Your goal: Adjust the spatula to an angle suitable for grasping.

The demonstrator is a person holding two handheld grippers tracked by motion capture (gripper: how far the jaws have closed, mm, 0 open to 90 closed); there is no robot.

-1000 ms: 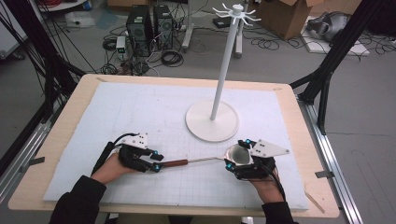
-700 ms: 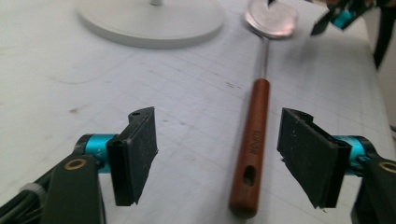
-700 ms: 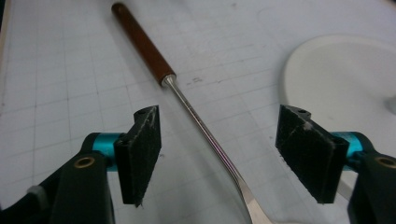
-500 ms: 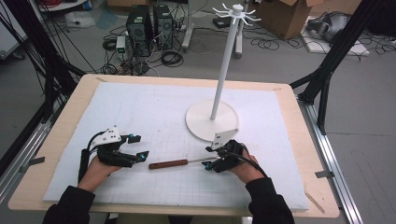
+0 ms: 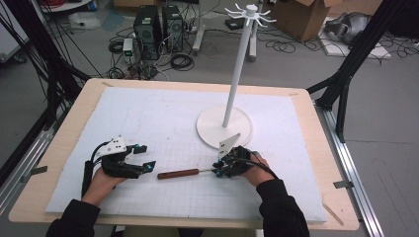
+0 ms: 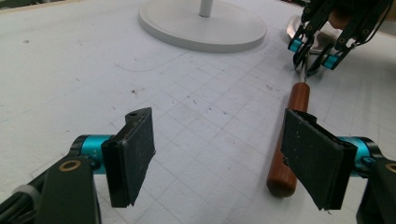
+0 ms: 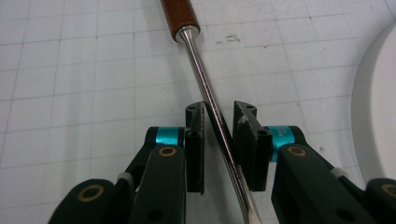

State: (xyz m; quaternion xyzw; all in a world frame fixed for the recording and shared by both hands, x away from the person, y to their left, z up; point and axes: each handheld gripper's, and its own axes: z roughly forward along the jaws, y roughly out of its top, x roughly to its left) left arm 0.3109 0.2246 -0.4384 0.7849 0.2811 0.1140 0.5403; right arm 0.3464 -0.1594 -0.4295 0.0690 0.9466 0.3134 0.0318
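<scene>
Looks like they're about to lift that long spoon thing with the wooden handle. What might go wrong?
1. The right gripper pinches only the thin, smooth metal shaft, so the utensil might slip or swivel between the pads.
2. The left gripper is open beside the wooden handle, which sits off-centre near one pad; closing could nudge it away.
3. The white stand's base sits close by, so a swing could knock it.

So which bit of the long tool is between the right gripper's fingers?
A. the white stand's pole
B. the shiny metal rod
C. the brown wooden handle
B: in the right gripper view the right gripper has its fingers around the shiny metal rod; the brown wooden handle lies beyond them.
</scene>
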